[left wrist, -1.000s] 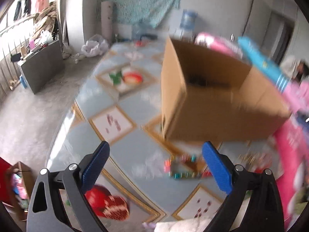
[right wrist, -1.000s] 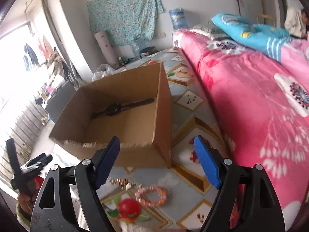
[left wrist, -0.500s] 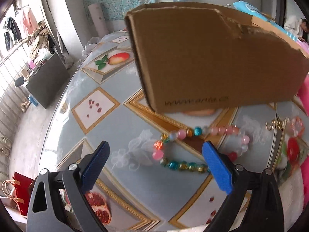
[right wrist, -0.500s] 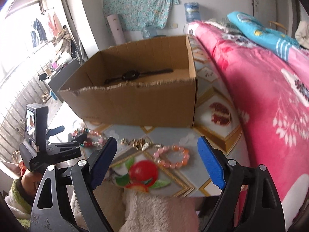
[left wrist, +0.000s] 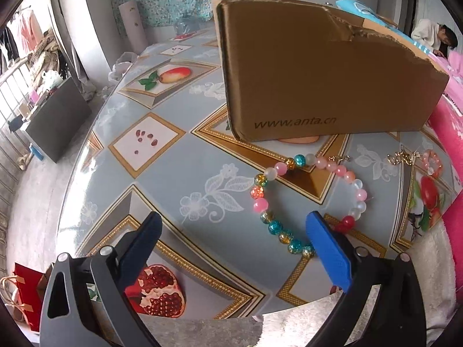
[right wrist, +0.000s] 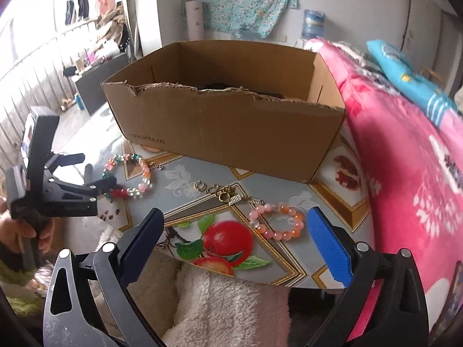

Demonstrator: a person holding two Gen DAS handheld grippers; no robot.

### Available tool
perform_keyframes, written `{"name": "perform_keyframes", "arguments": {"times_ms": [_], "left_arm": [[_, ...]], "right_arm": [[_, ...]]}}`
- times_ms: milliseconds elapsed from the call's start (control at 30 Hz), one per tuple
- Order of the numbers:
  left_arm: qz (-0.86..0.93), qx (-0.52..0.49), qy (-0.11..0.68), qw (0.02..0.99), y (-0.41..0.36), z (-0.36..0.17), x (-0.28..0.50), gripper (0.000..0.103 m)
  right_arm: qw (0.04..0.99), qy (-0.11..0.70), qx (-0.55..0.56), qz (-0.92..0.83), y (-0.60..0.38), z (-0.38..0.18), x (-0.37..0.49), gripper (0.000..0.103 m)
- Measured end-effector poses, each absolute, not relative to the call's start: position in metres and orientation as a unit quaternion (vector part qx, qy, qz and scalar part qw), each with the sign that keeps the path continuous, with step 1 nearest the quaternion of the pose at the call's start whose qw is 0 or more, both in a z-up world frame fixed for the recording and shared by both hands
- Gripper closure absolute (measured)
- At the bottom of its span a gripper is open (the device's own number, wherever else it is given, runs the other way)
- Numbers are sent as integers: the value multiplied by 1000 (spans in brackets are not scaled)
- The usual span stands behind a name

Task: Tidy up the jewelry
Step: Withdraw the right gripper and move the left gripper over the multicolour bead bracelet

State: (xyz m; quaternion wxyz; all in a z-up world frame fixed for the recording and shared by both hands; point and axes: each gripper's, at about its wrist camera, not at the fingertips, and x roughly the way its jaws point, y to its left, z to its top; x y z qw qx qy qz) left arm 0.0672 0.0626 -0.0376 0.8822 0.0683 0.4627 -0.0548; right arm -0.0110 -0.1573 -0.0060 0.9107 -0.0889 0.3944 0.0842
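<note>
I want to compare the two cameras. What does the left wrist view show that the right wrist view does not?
Only the left wrist view: a person in the far corner.

Only the right wrist view: the box's open inside with a dark item, and the left gripper, open.

Both: the cardboard box, the multicolour bead bracelet, the pink and orange bracelet, the gold chain.
</note>
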Motion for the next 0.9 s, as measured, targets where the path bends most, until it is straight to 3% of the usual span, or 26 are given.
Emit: {"name": "perform_keyframes", "arguments": {"times_ms": [467, 900], "left_arm": [[-65, 54, 484, 871, 66, -39, 76, 6], [-74, 60, 478, 873, 67, -41, 77, 4]], "right_arm": [[929, 335, -116, 106, -136, 4, -17, 8], [926, 331, -18, 180, -125, 10, -5, 8]]}}
